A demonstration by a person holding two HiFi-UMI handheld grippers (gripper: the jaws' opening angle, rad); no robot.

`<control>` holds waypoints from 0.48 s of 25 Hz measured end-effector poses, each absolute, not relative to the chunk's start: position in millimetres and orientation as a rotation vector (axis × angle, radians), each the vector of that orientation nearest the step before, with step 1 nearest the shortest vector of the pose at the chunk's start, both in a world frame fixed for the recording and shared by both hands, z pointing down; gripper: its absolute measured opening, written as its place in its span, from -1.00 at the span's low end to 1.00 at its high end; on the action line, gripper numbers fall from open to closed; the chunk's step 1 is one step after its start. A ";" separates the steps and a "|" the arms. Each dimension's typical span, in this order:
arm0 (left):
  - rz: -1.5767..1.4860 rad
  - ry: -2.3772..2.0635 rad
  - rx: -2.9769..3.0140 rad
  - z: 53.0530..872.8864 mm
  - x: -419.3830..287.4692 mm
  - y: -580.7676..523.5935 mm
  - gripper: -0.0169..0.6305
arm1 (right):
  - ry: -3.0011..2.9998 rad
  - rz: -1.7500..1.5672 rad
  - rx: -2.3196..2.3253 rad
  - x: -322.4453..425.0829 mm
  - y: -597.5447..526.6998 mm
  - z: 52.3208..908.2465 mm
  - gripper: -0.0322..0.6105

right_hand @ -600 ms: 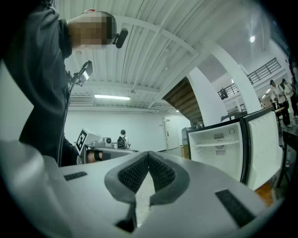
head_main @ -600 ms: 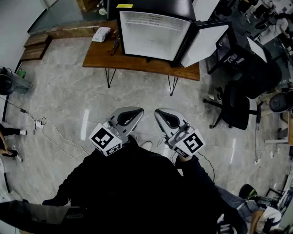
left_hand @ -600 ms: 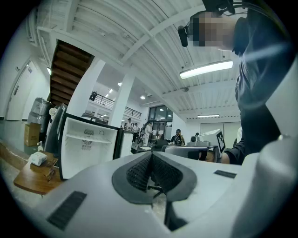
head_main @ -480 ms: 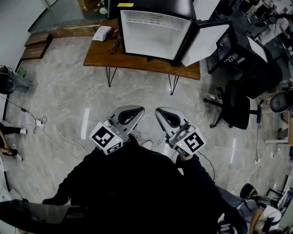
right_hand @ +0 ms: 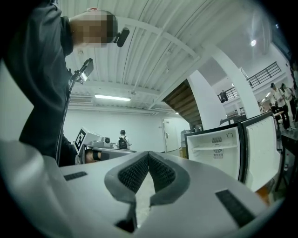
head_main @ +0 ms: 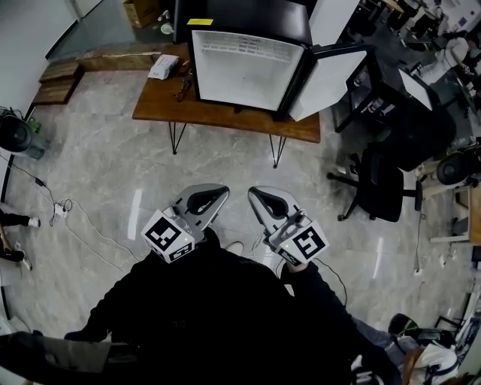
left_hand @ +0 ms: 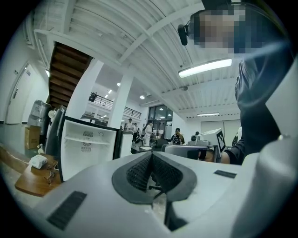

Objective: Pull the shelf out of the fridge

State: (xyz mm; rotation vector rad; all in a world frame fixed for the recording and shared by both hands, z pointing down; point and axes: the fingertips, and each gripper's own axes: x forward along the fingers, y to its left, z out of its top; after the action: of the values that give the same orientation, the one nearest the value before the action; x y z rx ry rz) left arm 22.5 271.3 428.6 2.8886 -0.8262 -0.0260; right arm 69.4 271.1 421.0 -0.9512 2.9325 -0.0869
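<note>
head view: the black fridge with a white inside [head_main: 248, 68] stands open on a wooden table [head_main: 161, 105], its yellow label [head_main: 200, 22] unreadable. left gripper view: left gripper [left_hand: 151, 155] pressed together, empty; white shelf [left_hand: 86, 139] sits inside the fridge. right gripper view: right gripper [right_hand: 148, 155] likewise closed, empty.

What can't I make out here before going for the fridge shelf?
- Shelf: too small in left gripper view; its rail seating is unclear.
- Fridge interior, head view: far and foreshortened; shelf indistinct.
- Fridge bottom, right gripper view: hidden behind the right gripper.
- Items on the table: too small to identify.
</note>
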 end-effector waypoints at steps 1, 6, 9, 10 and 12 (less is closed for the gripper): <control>-0.030 -0.834 2.887 428.5 22.6 267.2 -0.93 | 2.926 -0.086 -0.954 70.3 267.6 420.6 -0.88; -0.044 -0.851 2.876 431.2 23.8 241.6 -0.93 | 2.918 -0.081 -0.983 72.6 241.0 426.0 -0.88; -0.029 -0.841 2.889 433.6 22.9 215.5 -0.93 | 2.906 -0.108 -0.994 69.6 213.3 427.8 -0.88; -0.030 -0.835 2.889 434.3 22.7 203.4 -0.93 | 2.901 -0.120 -1.001 68.9 201.2 427.9 -0.88; -0.035 -0.821 2.884 436.6 22.4 177.0 -0.93 | 2.890 -0.142 -1.023 68.6 174.6 428.9 -0.88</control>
State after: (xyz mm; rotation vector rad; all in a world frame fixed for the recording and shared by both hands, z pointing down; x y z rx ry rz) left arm 22.4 177.0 436.6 2.8839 -0.8205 -0.0350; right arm 68.6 174.6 428.9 -1.0234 2.8901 -0.1422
